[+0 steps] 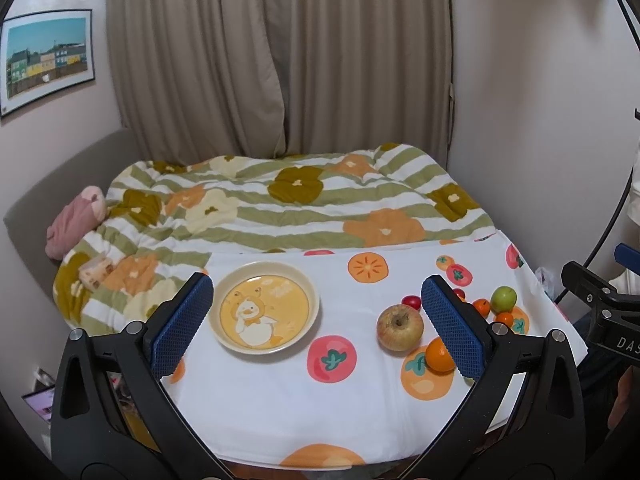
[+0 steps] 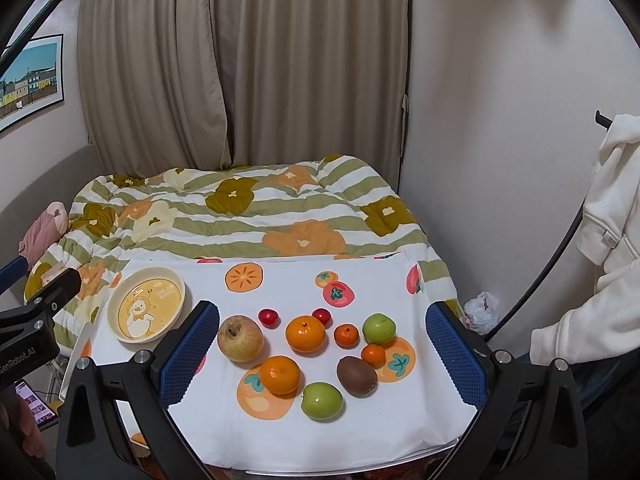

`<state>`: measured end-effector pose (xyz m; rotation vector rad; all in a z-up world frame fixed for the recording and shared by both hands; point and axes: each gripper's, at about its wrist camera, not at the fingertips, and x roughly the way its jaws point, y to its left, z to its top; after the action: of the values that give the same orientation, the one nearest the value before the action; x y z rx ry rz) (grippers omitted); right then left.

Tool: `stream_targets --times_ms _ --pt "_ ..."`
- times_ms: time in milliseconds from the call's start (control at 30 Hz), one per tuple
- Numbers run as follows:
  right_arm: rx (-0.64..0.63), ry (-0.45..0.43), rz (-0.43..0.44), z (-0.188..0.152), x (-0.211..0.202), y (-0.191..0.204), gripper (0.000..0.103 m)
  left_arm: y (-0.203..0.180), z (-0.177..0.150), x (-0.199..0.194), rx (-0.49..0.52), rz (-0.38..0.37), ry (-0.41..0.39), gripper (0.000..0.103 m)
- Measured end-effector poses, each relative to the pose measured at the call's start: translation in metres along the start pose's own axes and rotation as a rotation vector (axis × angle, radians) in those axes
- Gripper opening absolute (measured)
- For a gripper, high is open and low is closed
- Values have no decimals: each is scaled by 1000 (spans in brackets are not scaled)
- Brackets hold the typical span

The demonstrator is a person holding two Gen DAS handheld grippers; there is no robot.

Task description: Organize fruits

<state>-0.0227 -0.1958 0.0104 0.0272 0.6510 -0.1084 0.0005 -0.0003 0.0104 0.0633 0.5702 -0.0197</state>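
Observation:
A cream plate (image 1: 224, 340) (image 2: 116, 328) with a duck drawing lies empty at the left of a fruit-print cloth (image 2: 360, 432). Right of it rests a yellow-red apple (image 1: 399, 327) (image 2: 240, 337). Around it lie several oranges, the biggest (image 2: 305, 333), another (image 2: 279, 374) (image 1: 439, 355), two cherry tomatoes (image 2: 268, 317) (image 2: 321, 315), two green fruits (image 2: 322, 401) (image 2: 379, 329) and a brown kiwi (image 2: 356, 376). My left gripper (image 1: 318, 322) hangs open above the plate and apple. My right gripper (image 2: 322, 354) is open over the fruit cluster, holding nothing.
The cloth covers a board on a bed with a striped flower quilt (image 1: 280, 208). A pink plush (image 1: 76, 220) lies at the bed's left. Curtains (image 1: 280, 60) hang behind. A white garment (image 2: 608, 220) hangs at right, with a plastic bag (image 2: 482, 312) below on the floor.

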Motion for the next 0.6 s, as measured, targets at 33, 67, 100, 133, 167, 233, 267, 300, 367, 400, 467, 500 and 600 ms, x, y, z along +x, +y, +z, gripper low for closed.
stream_targets --times_ms 33,67,100,133,167,233,267,300,367,400,467,500,600 --pt "2 3 1 0 2 0 103 0 0 1 1 -1 1 103" --pt "2 3 2 0 1 0 103 -1 0 2 3 -2 1 103" --pt "2 0 0 -1 1 0 103 -1 0 2 3 -3 1 103" --pt "2 -1 -1 -1 1 0 103 0 0 2 1 -3 1 103" --pt "0 -1 0 -1 2 0 103 -1 0 3 2 -3 0 103" --pt "-1 1 0 -1 1 0 103 -1 0 2 2 -4 1 103" --pt "-1 -1 -1 -2 1 0 103 -2 0 3 2 -4 1 103" --pt "0 0 -1 -2 1 0 103 -2 0 4 4 -5 1 103" --pt "1 -1 -1 -3 1 1 103 -3 0 4 3 -5 3 103" --pt "0 -1 -1 -2 1 1 103 -3 -1 5 3 -6 3 103" --pt "-1 -2 -1 -3 1 1 103 -5 -1 6 3 -7 4 103" --pt "-1 -3 -1 -3 1 1 103 -6 -1 7 3 -7 5 103" --pt "0 -1 0 -3 2 1 103 -8 -2 9 5 -5 8 103"
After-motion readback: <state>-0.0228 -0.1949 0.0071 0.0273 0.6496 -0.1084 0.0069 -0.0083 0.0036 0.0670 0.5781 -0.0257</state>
